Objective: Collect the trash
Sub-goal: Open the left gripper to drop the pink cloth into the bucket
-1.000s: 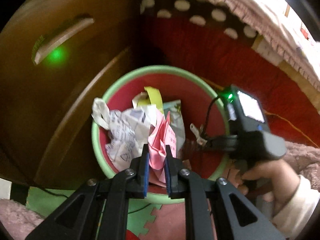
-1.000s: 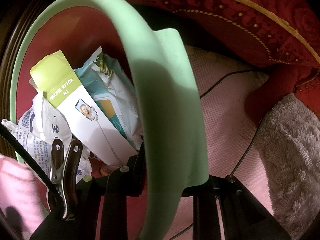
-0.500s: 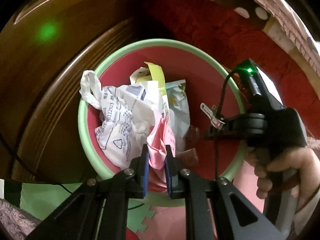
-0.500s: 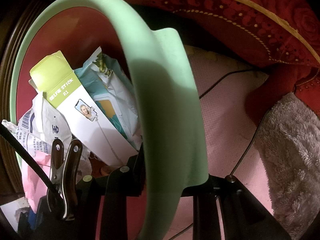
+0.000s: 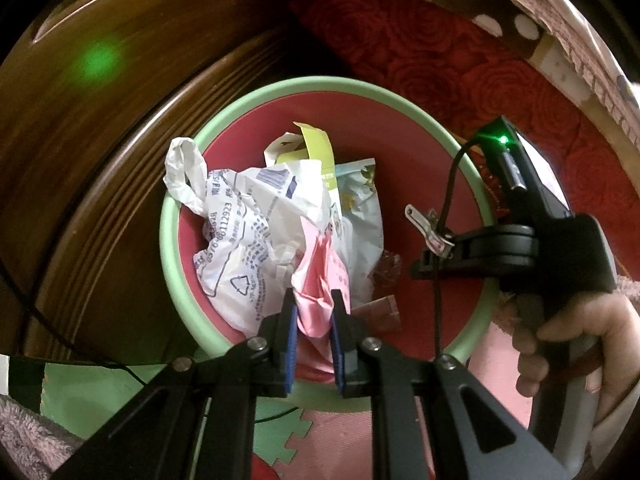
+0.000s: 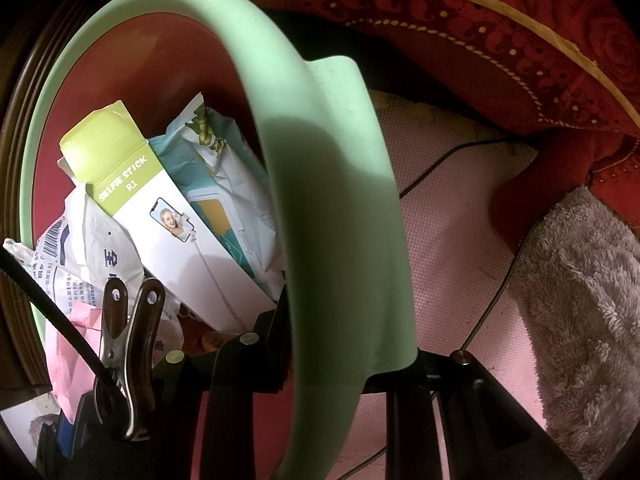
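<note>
A round bin with a green rim [image 5: 176, 264] and a red inside stands on the floor. It holds a white printed plastic bag [image 5: 244, 248], a yellow-green selfie stick box [image 6: 160, 216] and a wipes packet [image 5: 360, 208]. My left gripper [image 5: 313, 300] hangs over the bin's near side, shut on a crumpled pink paper [image 5: 320, 276] that reaches down among the trash. My right gripper [image 6: 340, 360] is shut on the bin's rim [image 6: 320, 160]; the left wrist view shows it [image 5: 472, 252] at the right edge, held by a person's hand [image 5: 560, 340].
A dark wooden cabinet [image 5: 100, 140] stands close behind and left of the bin. Red rose-patterned fabric [image 5: 460, 60] lies behind it. Foam floor mats [image 5: 100, 392], a fluffy grey towel [image 6: 580, 300] and a thin cable [image 6: 500, 292] lie around it. A metal clip [image 6: 128, 340] hangs by my right gripper.
My left gripper has sunk toward the bin with the pink paper still in it, so the bin looks larger. The right gripper and the rim have not moved.
</note>
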Motion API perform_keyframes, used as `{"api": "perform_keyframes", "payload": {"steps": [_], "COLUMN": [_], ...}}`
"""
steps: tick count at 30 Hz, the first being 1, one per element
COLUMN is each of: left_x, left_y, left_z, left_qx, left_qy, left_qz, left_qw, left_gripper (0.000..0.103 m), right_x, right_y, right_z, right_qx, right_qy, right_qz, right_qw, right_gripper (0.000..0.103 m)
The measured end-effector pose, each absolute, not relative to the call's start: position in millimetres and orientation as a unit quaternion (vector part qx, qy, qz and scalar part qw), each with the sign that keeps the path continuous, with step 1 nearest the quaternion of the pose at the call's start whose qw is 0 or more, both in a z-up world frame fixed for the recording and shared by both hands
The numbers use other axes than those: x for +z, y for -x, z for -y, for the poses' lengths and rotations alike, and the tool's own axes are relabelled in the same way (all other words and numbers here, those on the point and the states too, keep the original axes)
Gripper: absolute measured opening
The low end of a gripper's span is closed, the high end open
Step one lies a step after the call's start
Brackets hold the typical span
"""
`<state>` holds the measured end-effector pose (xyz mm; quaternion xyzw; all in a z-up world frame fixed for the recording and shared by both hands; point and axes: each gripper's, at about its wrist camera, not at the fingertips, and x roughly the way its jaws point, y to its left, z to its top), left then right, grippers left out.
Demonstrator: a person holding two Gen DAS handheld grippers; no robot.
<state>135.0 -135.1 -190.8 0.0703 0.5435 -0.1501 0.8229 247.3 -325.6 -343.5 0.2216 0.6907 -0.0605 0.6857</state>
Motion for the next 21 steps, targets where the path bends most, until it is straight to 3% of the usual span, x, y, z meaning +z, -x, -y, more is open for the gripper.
{"api": "perform_keyframes", "payload": {"steps": [10,21], "left_x": [-196.1,-188.0], "left_y": [-141.1,-133.1], "left_z": [129.3,130.5], "left_qx": [-0.134,-0.136], "left_qy": [-0.062,-0.073], "left_qz": [-0.554,-0.544], "left_qw": [0.819,0.825], "left_gripper": [0.017,0.03], "right_x": [-343.5,-343.5], "right_y": [-247.3,-247.5], "right_z": [325.7,325.7], "right_qx": [-0.06,-0.06], "right_qy": [-0.221,-0.221], "right_qz": [-0.691,-0.691], "right_qw": [0.686,0.686], "right_gripper": [0.023,0.023]}}
